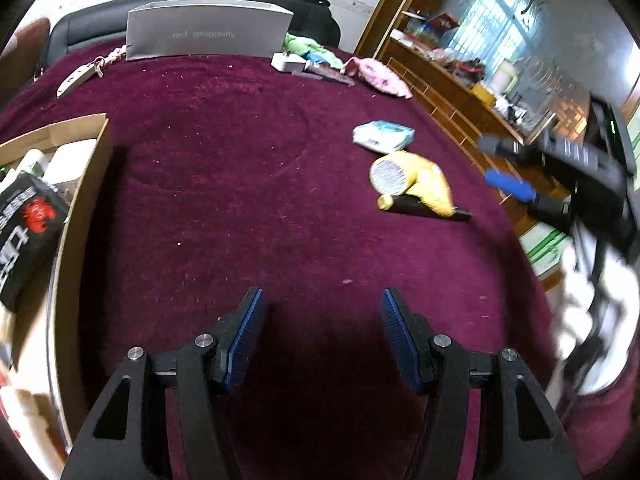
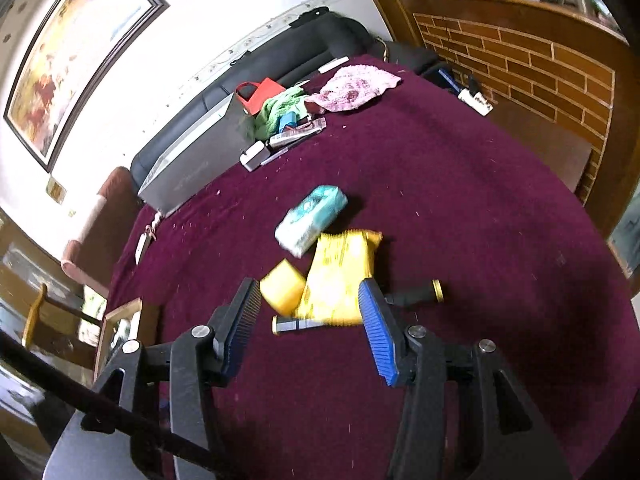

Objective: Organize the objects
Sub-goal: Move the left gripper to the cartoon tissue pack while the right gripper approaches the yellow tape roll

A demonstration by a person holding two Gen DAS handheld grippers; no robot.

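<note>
Maroon plush covers the whole bed, a napped blanket flecked with lint, and everything I have to sort lies on it. At my left edge stands the cardboard box, stiff-walled and open on top, already carrying a black packet and some white containers.

Ahead of my right hand-held gripper — jaws standing apart with nothing between the blue ribbed pads — lies the yellow packet, crinkly film, flat and roughly rectangular, its long axis running away from me and a little to the right. It rests across a slim black tube with gold ends that lies crosswise, left to right. Just beside its left edge sits a small yellow block, smooth and boxy. Beyond it, touching or nearly so, is the teal-and-white tissue pack, soft and pillowy.

My left hand-held gripper is likewise parted and empty, over bare blanket; that cluster lies well off to its right. So my right hand is the nearer one, and I judge it should take the packet across its narrow width.
</note>
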